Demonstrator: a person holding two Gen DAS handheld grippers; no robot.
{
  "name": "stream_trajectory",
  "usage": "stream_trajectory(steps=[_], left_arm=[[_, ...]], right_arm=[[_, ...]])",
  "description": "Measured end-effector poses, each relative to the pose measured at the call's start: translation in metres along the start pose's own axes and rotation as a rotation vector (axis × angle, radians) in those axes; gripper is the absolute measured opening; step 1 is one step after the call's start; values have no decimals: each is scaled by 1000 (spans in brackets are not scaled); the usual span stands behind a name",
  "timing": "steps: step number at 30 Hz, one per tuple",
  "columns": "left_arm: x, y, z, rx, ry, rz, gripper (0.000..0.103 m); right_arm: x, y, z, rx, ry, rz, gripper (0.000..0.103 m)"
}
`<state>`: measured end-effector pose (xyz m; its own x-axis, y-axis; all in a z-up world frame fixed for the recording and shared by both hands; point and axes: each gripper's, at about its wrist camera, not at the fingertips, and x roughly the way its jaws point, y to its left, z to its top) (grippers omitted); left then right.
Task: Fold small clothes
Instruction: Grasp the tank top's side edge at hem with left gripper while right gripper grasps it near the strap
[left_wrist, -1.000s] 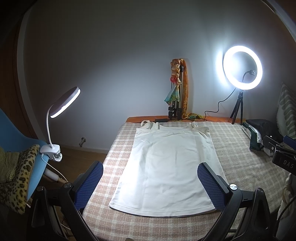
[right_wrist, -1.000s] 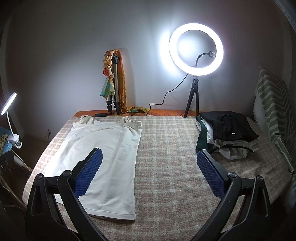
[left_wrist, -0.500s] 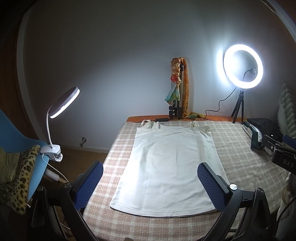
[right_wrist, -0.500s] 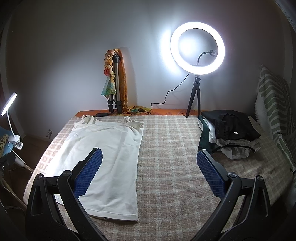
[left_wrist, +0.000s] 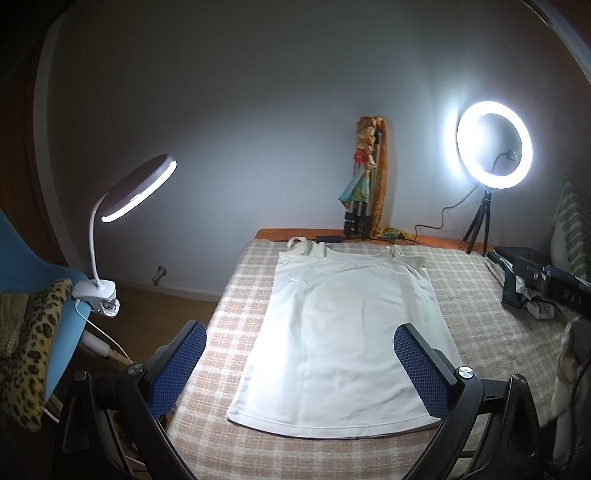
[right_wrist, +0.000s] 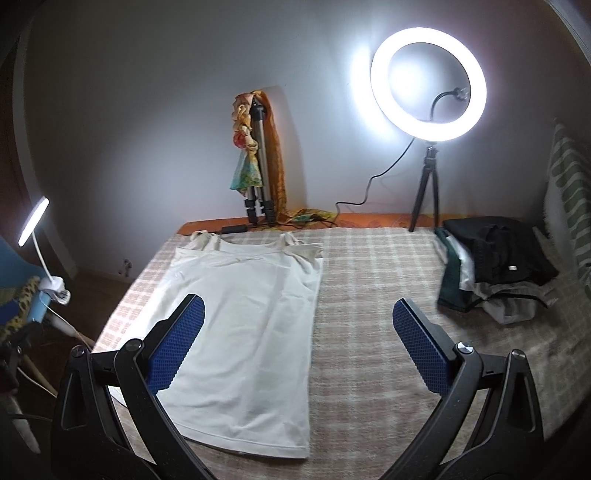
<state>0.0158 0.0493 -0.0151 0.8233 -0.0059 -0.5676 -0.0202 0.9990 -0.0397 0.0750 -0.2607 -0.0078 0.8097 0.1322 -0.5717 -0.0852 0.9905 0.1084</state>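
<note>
Left wrist view. Your left tongs (left_wrist: 299, 369) are spread wide and hold nothing. Item one: a white top (left_wrist: 343, 332), flat and unfolded on the checked bed cover (left_wrist: 236, 295), straps away from you, hem nearest. It lies straight ahead between the two fingers, not touching either. No fold made yet, as far as you can judge; the whole fold is left. To the left of the tongs: a clip lamp (left_wrist: 136, 188), lit, clamped to a blue chair (left_wrist: 33, 266) with a leopard-print cloth (left_wrist: 29, 339). Ahead and right: a ring light (left_wrist: 494, 144) on a small tripod, against a plain grey wall.

Right wrist view. Your right tongs (right_wrist: 299, 343) are likewise wide apart and empty. The top sits ahead and left, partly behind the left finger. Bare bed cover lies between the fingers. Ahead and right: a pile of clothes (right_wrist: 495, 269), dark on top; whether those are finished or waiting, you cannot tell. Far ahead: a folded tripod (right_wrist: 258, 166) draped with a scarf.
</note>
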Motion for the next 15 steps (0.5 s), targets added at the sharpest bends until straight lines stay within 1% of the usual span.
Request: stream_trajectory(steps=[2,4,5,7,8,10,11,13,15], left_arm=[[9,19,-10,-42,26,5,100],[21,34,-21,-79,70,-9,90],[27,40,-26,-92,92,-16,86],[39,49,-38,-112,137,-26,73],[47,54,-45,-123,158,-33,70],[57,61,-56,-137,187,-46,61],[63,64,-61,-143,200,-53,59],[72,68,-71,-153,222,-64,53],[81,73,-80,-160,240,-77,50]], right_arm=[[12,5,6,1,1,28,103],[27,13,12,-2,-3,74,103],[36,18,15,-6,8,93,103],[58,30,21,-24,60,132,103],[69,38,24,-35,84,150,103],[87,53,27,-60,124,180,103],[96,61,29,-72,142,195,103],[115,81,33,-102,182,237,99],[135,103,37,-134,216,281,98]])
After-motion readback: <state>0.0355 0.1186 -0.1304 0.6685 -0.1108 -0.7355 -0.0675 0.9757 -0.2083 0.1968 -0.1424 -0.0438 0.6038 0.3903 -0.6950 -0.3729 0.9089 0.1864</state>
